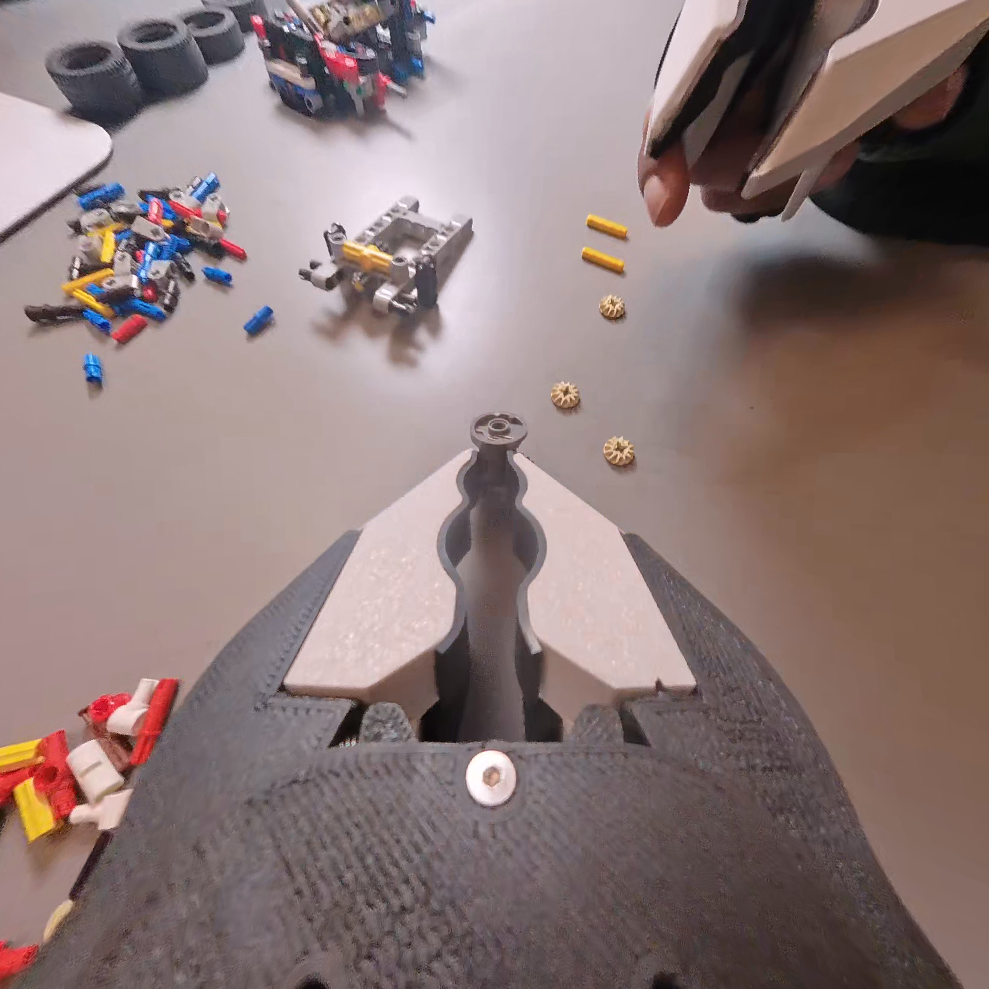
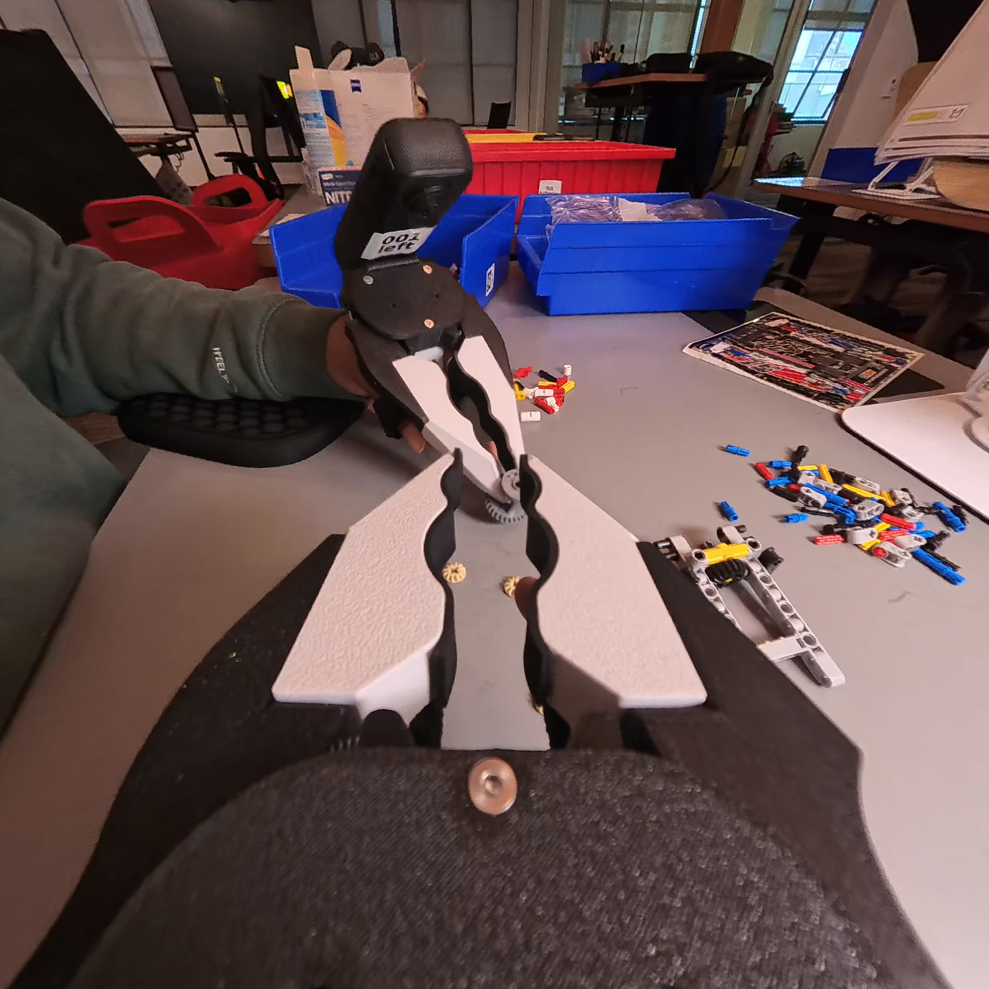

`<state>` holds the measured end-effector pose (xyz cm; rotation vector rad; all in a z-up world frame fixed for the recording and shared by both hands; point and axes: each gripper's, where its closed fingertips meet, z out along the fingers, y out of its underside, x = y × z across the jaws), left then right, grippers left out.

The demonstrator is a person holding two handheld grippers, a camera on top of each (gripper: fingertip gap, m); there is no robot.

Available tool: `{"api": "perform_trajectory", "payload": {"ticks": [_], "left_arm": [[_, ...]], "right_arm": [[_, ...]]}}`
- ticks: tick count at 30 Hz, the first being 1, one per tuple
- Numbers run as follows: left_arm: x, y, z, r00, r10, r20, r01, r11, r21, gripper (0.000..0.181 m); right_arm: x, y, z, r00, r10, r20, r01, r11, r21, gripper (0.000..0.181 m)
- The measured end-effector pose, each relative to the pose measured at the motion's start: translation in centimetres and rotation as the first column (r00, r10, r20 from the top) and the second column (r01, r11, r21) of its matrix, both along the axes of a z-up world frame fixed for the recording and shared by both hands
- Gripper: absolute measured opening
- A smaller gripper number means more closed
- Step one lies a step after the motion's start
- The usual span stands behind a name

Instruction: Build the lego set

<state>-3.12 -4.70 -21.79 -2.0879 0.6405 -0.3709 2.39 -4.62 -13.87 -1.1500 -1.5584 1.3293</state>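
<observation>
A grey table (image 2: 669, 406) is backed by blue bins (image 2: 653, 257), one holding plastic bags, and a red bin (image 2: 567, 166), seen only in the right wrist view. Three tan gears (image 1: 565, 395), two yellow axles (image 1: 606, 226) and three tyres (image 1: 160, 53) are counted. The left gripper (image 1: 495, 460) is closed on a dark grey differential piece (image 1: 498, 428); the right gripper (image 2: 489, 476) is held open, empty, around it.

On the bench (image 1: 214, 481), the grey beam frame (image 1: 396, 257) lies between the mixed pin pile (image 1: 134, 257) and tan gears (image 1: 564, 396).
</observation>
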Motion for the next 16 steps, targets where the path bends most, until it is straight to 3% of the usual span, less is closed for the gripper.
{"api": "perform_trajectory", "payload": {"ticks": [6, 16], "left_arm": [[0.62, -0.41, -0.85, 0.997, -0.040, -0.068, 0.039, 0.999, -0.021, 0.007], [0.52, -0.62, -0.87, 0.998, -0.040, -0.043, 0.039, 0.998, -0.042, 0.016]], "right_arm": [[-0.12, 0.27, -0.38, 1.000, -0.021, 0.015, 0.021, 1.000, 0.012, 0.019], [-0.21, 0.90, -0.44, 0.998, -0.053, 0.016, 0.053, 0.999, -0.001, 0.018]]}}
